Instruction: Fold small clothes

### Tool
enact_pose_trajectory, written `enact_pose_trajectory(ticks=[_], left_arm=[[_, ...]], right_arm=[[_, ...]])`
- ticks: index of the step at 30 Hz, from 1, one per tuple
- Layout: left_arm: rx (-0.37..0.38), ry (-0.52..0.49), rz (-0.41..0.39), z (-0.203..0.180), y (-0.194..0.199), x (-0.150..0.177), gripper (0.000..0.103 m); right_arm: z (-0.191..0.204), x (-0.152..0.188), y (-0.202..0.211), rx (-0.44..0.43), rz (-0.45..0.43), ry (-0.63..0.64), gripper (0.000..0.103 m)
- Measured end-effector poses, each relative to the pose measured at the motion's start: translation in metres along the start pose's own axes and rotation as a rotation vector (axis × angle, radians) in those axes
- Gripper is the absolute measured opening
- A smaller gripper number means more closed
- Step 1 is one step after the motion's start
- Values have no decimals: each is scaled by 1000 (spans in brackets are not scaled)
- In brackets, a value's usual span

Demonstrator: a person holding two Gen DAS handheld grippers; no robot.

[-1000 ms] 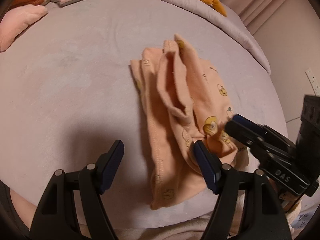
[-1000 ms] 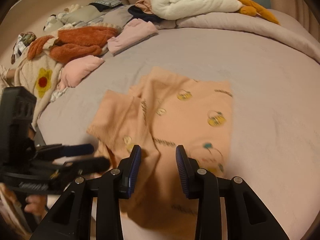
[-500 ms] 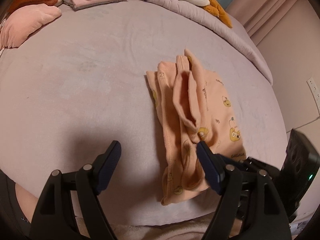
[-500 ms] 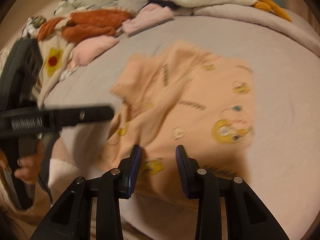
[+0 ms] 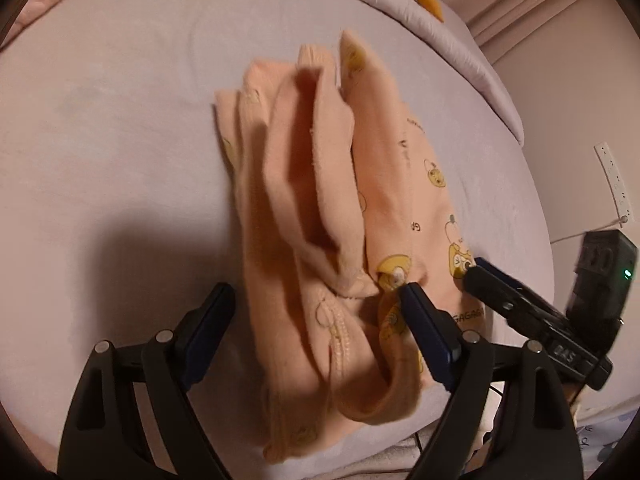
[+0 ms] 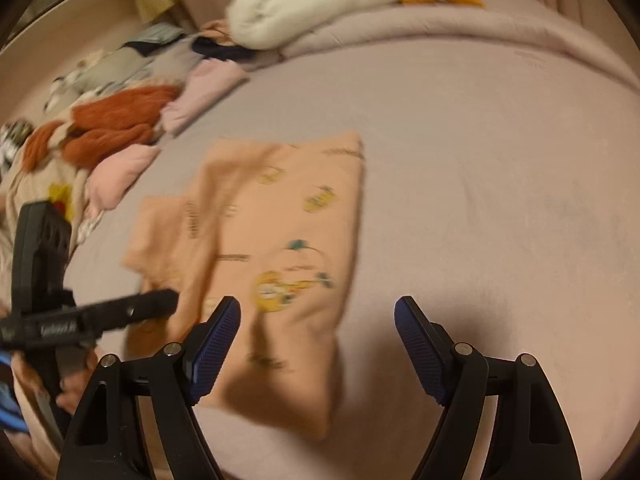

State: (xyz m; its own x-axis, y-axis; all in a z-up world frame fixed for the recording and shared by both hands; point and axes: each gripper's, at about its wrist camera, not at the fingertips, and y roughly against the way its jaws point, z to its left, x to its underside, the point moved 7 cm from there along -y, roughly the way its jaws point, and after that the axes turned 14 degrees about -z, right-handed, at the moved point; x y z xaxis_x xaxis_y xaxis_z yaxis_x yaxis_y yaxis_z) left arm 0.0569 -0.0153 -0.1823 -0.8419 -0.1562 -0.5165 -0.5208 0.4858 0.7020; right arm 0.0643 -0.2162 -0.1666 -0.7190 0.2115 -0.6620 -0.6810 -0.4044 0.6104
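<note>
A peach baby garment (image 5: 320, 216) printed with yellow cartoon figures lies partly folded near the front edge of a mauve bedspread (image 5: 120, 140), filling the centre of the left wrist view and the lower middle of the right wrist view. The left gripper (image 5: 316, 320) stands with its jaws spread wide around the bunched near end of the cloth, its jaws having just been opening, pads not pressing on the fabric. The right gripper (image 6: 318, 344) is likewise wide apart, its jaws having just been opening, with the garment's near corner lying between and below them and nothing held. Judged from the lie of the cloth, the sides have been brought in to make a long narrow bundle, yet a loose sleeve-like flap stands up along the middle and the near end is rumpled, so a final fold and some smoothing appear to remain. The right view is blurred, so the garment's far edge is hard to judge. At that view's upper left, other small clothes (image 6: 120, 120) lie heaped, some folded, some apparently not.
</note>
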Motion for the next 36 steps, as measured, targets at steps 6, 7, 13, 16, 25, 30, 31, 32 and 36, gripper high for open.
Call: enact_pose_trajectory(ticks=[6,7,13,16,25,30,31,32,36], left_arm=[[63,-7,-8,-11,-10,-3,67],[60,-17,-11,-13,-11,-4,61],[51,-106,-62,-40,-1,-14,33],[72,-141,-87,-56,3,-20,33],[82,-218,-110,-83,-9,-34,43],[30,-241,-106,-79,-8,-34,65],[30,-242,-107,-84,-12,-40,67],[26,-246,-111,-85,-11,-41,74],[-11,-280,-174,-85,9,-47,91]], right_arm=[[11,4,-29,-144,26,-107,58],[15,4,-31,-165,34,-121,47],[28,-9,-13,-145,-27,-61,25],[32,-26,1,-124,-91,-11,24],[2,-57,19,-46,-191,-7,24],[-20,-50,23,62,-177,-25,29],[-24,-50,26,69,-183,-34,37],[-27,-51,30,64,-192,-46,50],[-28,-58,54,65,-268,-55,65]])
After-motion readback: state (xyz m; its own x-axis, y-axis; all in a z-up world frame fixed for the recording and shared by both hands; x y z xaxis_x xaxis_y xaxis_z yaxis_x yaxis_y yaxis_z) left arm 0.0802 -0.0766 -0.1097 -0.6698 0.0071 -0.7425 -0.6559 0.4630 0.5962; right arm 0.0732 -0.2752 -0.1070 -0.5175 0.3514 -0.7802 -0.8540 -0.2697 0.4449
